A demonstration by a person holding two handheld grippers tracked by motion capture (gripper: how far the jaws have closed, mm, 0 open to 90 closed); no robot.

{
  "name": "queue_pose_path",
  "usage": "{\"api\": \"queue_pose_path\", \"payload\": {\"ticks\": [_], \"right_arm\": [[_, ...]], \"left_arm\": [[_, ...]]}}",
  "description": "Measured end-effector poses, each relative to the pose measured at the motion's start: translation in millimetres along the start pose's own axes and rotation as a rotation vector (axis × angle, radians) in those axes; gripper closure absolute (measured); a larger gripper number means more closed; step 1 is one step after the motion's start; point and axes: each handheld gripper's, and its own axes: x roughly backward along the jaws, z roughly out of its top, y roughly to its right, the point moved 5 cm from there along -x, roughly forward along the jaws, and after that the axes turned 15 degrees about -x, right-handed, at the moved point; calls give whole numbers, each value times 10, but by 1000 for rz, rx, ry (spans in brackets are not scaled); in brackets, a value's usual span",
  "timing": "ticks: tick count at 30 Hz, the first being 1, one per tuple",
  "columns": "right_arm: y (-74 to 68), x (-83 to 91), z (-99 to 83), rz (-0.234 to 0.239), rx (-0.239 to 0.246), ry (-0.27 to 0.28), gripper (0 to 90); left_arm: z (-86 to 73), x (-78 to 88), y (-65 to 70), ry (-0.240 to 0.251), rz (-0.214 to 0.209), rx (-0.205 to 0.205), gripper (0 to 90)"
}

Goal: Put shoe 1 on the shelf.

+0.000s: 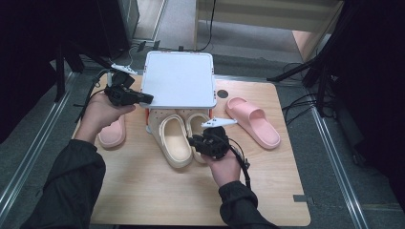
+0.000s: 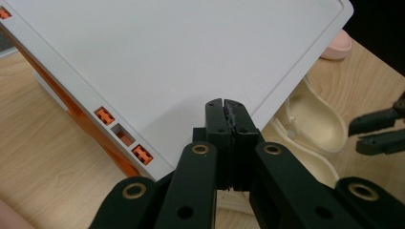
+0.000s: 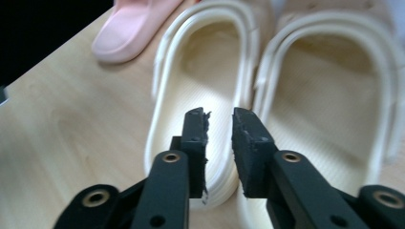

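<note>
A: L gripper (image 2: pixel 224 112)?
B: Clenched, empty, over white plastic shelf top (image 1: pixel 179 78).
A: R gripper (image 3: pixel 219 126)?
B: Jaws slightly apart, nothing gripped, above cream foam clog (image 3: pixel 210 95) on wooden table (image 1: pixel 143 191).

White rack (image 1: pixel 179 78) low over cream clogs (image 1: pixel 175 140).

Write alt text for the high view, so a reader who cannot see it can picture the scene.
Two cream rubber clogs lie side by side on a light wooden table, toes under a white square shelf on orange legs. The right gripper hovers at their heels; the left gripper rests shut at the shelf's edge. One pink foam slide lies either side.
</note>
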Motion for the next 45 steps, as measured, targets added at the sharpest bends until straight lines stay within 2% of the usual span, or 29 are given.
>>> {"api": "queue_pose_path", "payload": {"ticks": [9,13,20,32,34,45], "right_arm": [[-122,32,-325,40,66,-24,837],[-148,44,-433,50,107,-12,900],[-78,-14,-607,83,53,-57,900],[-52,-177,-686,69,64,-127,900],[-49,-216,-682,66,52,-133,900],[-117,-281,-594,64,59,-122,900]], "left_arm": [[7,-3,13,-4,10,2,894],[8,-4,16,-2,16,-1,893],[10,-5,18,-3,17,4,893],[-9,8,6,3,7,31,893],[-8,7,11,3,10,29,893],[-11,1,37,10,30,22,895]]}}
